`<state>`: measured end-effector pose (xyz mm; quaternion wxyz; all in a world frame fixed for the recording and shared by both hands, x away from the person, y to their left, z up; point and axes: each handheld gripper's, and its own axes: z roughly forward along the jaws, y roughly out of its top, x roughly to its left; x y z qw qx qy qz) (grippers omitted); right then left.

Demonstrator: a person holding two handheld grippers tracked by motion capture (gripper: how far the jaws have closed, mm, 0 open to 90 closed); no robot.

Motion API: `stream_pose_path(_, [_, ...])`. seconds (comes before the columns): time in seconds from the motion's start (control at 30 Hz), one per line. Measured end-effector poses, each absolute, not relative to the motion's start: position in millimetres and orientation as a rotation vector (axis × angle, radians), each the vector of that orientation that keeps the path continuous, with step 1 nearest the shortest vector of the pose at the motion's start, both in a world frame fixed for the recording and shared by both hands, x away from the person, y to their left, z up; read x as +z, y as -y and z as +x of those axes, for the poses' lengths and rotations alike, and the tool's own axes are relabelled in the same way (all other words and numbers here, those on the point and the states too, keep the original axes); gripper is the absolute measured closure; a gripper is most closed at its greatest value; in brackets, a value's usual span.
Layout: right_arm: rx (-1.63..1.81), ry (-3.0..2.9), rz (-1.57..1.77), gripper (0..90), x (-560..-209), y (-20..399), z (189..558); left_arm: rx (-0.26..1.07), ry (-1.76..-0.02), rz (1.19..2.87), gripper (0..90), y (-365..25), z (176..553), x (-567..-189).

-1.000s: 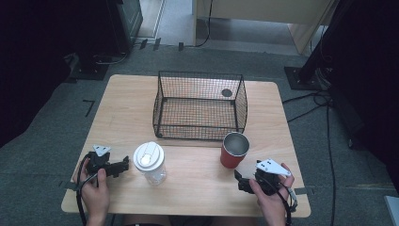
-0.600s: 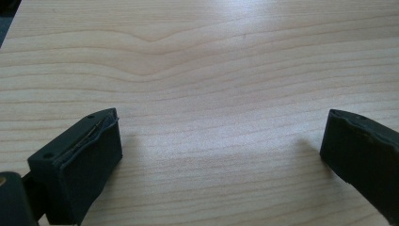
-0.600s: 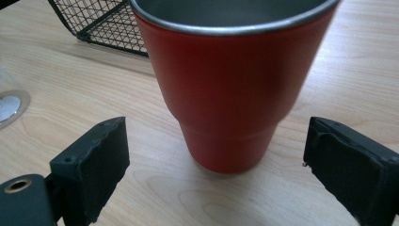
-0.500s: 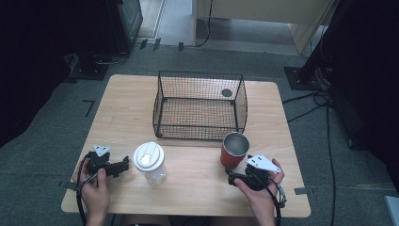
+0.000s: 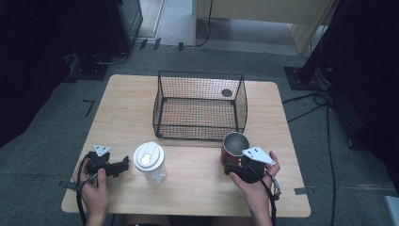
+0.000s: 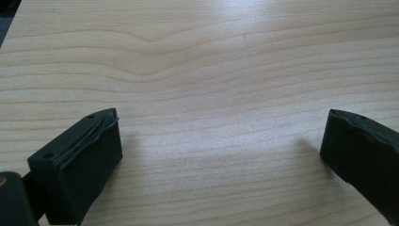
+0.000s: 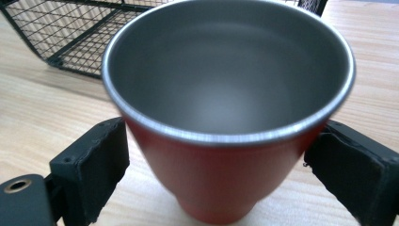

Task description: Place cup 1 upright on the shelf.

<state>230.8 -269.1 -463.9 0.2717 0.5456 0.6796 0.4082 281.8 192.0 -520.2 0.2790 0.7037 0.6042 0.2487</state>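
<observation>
A red metal cup [image 5: 234,146] with a steel inside stands upright on the table, just in front of the wire basket's right corner. My right gripper [image 5: 229,164] reaches it from the near side. In the right gripper view the cup [image 7: 226,141] stands between the two black pads [image 7: 94,160], which flank its lower wall closely; I see no squeeze, so the gripper [image 7: 216,155] is open. My left gripper [image 5: 123,165] rests near the table's front left, open, with bare wood between its pads [image 6: 89,155].
A clear tumbler with a white lid [image 5: 149,162] stands between the two hands. The black wire basket [image 5: 197,127] sits at the middle back, with a small dark disc [image 5: 227,92] at its far right. The wooden table [image 5: 122,113] ends close behind my hands.
My right hand has moved left and forward up to the red cup, so its jaws now stand on either side of it. Left hand, tumbler and cup kept their places.
</observation>
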Motion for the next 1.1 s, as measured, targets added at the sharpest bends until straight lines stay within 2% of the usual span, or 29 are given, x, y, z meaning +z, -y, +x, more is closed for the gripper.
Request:
stream_pose_path(0.5, [1.065, -1.790, 1.463, 6.7, -466, 259, 247, 0.666, -1.621, 1.887, 0.0, -192, 282, -520])
stream_pose_path(1.1, [1.088, -1.779, 1.432, 7.5, -469, 255, 245, 0.666, -1.621, 1.887, 0.0, -192, 282, -520])
